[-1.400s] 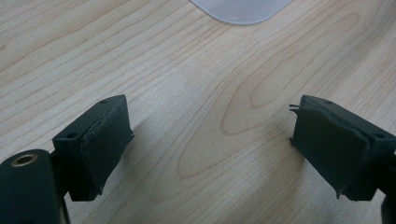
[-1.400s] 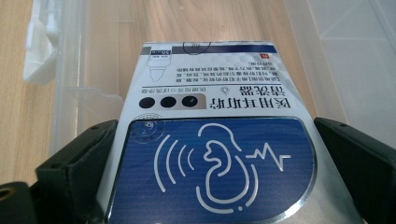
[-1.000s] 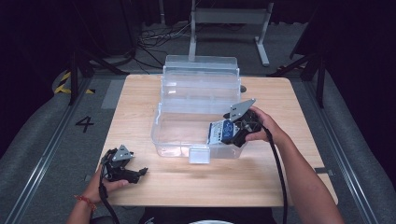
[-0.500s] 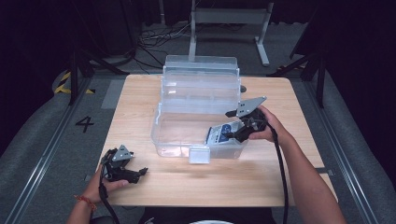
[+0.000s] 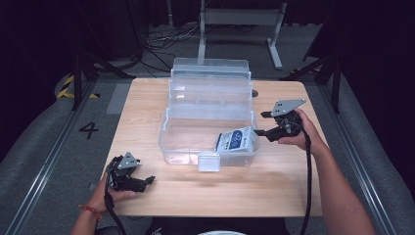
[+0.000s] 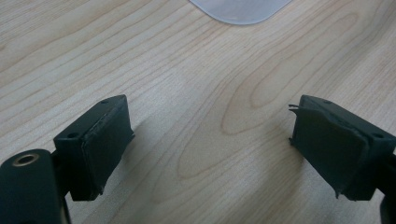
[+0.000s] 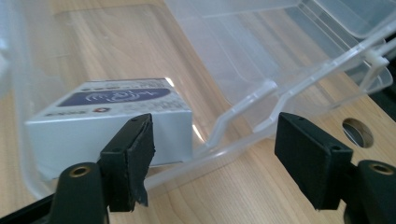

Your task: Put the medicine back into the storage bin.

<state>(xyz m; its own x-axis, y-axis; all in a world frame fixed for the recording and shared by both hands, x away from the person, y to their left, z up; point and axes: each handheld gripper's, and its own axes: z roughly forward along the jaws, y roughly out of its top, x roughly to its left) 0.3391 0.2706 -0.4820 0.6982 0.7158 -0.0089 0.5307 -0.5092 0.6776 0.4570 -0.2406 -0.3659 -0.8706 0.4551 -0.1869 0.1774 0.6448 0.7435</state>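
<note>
A clear plastic tiered box [image 5: 169, 142] stands open in the middle of the wooden table. A small white carton with a blue label [image 5: 236, 140] lies in its lower bin at the front right corner; the right gripper view has this carton [image 7: 112, 116] behind the bin's wall. My right gripper [image 5: 260, 123] hovers just outside the bin's right side, its jaws pointing at it. Its jaws [image 7: 215, 149] have just been closing, are still apart and hold nothing. My left gripper [image 5: 146, 172] rests at the table's front left, open over bare wood [image 6: 210, 140].
The box's upper trays [image 7: 243, 70] fold back toward the far edge. Its front latch [image 5: 209, 161] sticks out onto the table. A cable hole [image 7: 357, 132] sits in the tabletop right of the box. A metal stand [image 5: 240, 19] is beyond the table.
My right gripper has drawn back to the right, out of the bin, leaving the white carton lying there, and its jaws have narrowed. The left gripper has not moved.
</note>
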